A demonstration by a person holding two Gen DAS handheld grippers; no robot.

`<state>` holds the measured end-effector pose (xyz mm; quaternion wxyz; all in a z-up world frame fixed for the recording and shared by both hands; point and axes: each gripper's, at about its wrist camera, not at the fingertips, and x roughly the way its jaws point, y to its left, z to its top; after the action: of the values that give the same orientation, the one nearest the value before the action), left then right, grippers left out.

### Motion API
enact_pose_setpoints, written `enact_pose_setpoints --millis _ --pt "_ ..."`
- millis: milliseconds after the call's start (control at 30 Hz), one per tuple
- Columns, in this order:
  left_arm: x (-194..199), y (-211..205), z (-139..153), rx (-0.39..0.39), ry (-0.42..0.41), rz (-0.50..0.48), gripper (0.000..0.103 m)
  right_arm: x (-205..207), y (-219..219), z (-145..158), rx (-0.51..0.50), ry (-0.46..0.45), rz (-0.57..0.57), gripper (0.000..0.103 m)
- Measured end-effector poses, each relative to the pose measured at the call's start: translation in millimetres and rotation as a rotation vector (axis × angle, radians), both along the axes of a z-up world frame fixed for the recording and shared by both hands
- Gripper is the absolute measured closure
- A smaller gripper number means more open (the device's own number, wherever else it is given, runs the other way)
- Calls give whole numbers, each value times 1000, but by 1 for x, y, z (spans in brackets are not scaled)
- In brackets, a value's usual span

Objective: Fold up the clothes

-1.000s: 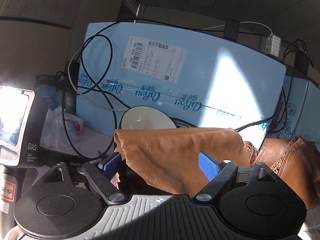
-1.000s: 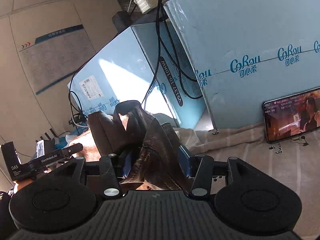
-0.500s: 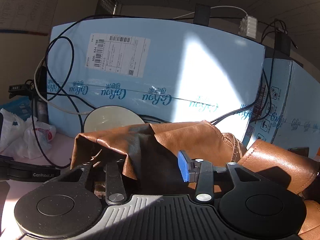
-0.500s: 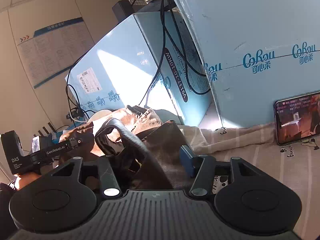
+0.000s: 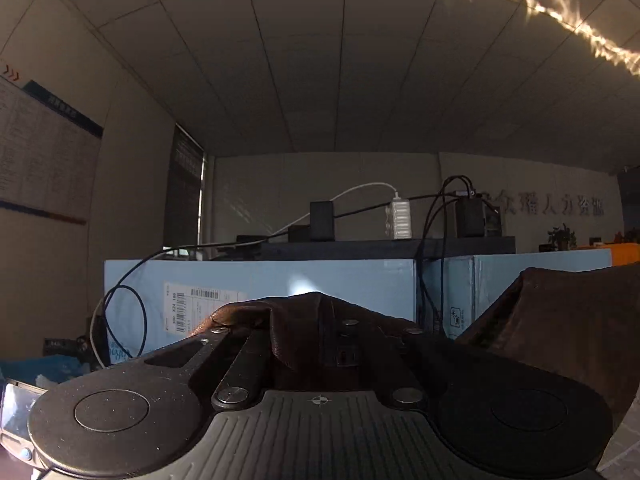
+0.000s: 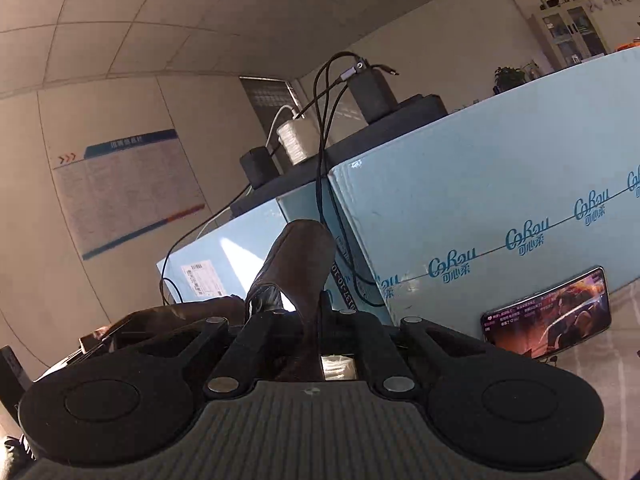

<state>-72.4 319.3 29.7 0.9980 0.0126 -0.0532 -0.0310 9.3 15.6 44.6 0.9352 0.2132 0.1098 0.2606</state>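
Note:
A brown leather garment [image 5: 304,320] is draped over my left gripper [image 5: 320,344] and hides its fingertips; the jaws look closed together on the leather. A second part of the garment [image 5: 560,320] hangs raised at the right. In the right wrist view the same garment [image 6: 300,264] stands up in a fold between the closed jaws of my right gripper [image 6: 308,332]. Both grippers are lifted and tilted up toward the ceiling.
Light-blue cardboard boxes [image 5: 320,280] [image 6: 480,208] stand close ahead, with chargers, a power strip [image 5: 398,220] and hanging cables [image 6: 324,184] on top. A phone with a lit screen [image 6: 548,316] leans on the right box, on a striped cloth [image 6: 600,364].
Both grippers have closed on the leather garment and risen, tilting upward. The bowl and table surface have dropped out of the left view. The blue pads are now hidden by the leather.

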Motion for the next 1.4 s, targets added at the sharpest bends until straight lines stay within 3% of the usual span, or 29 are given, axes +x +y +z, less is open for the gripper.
enact_pose_setpoints --millis 200,500,600,733,867,1000,1067,1133,1200,1267,1300,1367,1400 --pt "-25 -34 26 17 -111 -67 103 -32 -71 18 64 -89 -113 101" --pt "17 -142 26 81 -133 -278 103 -50 -183 7 79 -72 -402 101" --pt "9 -164 8 87 -109 -399 102 -65 -224 -9 43 -50 -488 101" --pt "-10 -176 -34 19 59 -559 102 -81 -276 -44 -31 41 -557 101" --pt "-31 -190 -66 42 258 -657 102 -89 -314 -88 -118 179 -608 100" --pt "-51 -200 -87 88 403 -684 102 -96 -343 -125 -61 280 -627 97" --pt "-60 -206 -97 129 460 -662 96 -99 -352 -134 -12 308 -635 90" --pt "-71 -209 -103 167 502 -630 94 -106 -354 -132 -2 299 -665 68" --pt "-81 -207 -108 174 498 -577 85 -114 -353 -128 -6 274 -699 32" --pt "-90 -201 -110 127 484 -566 65 -121 -351 -123 -18 245 -720 24" --pt "-90 -199 -110 102 477 -569 59 -124 -348 -118 -30 221 -716 23" --pt "-92 -197 -108 69 461 -577 37 -128 -340 -107 -65 182 -690 20" --pt "-92 -195 -107 48 452 -579 32 -129 -334 -101 -85 164 -671 18"
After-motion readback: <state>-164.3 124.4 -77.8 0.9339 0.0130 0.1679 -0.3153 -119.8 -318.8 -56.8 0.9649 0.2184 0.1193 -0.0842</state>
